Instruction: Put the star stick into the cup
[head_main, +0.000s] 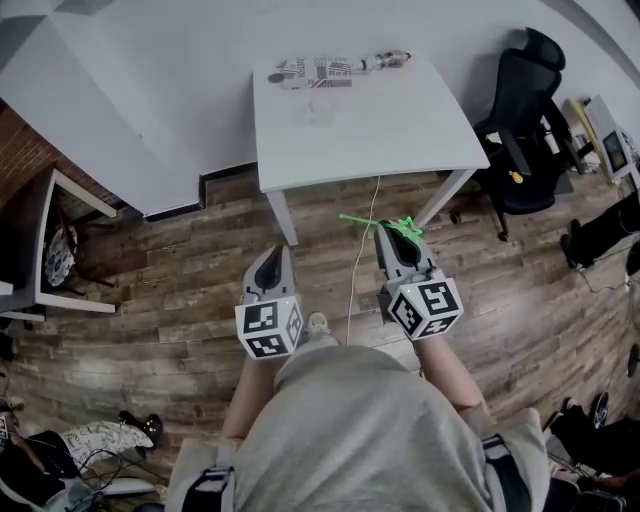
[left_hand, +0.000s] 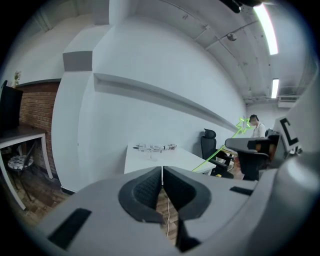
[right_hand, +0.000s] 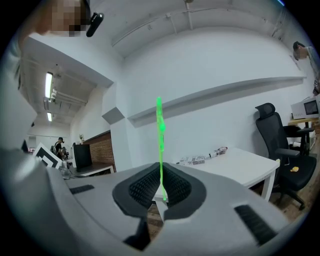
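Note:
My right gripper (head_main: 392, 235) is shut on a thin green star stick (head_main: 375, 221), held over the wooden floor in front of the white table (head_main: 400, 130). In the right gripper view the star stick (right_hand: 160, 145) rises upright from between the closed pads of the right gripper (right_hand: 161, 187). From the left gripper view the star stick (left_hand: 220, 150) slants up to its star end. A faint clear cup (head_main: 317, 108) stands on the table, also small in the left gripper view as the cup (left_hand: 151, 154). My left gripper (head_main: 270, 262) is shut with nothing in it, its pads meeting in the left gripper view (left_hand: 162, 172).
Patterned pouches and a pen-like item (head_main: 330, 69) lie along the table's far edge by the wall. A black office chair (head_main: 520, 110) stands right of the table. A small side table (head_main: 60, 240) is at the left. A white cable (head_main: 358, 265) runs across the floor.

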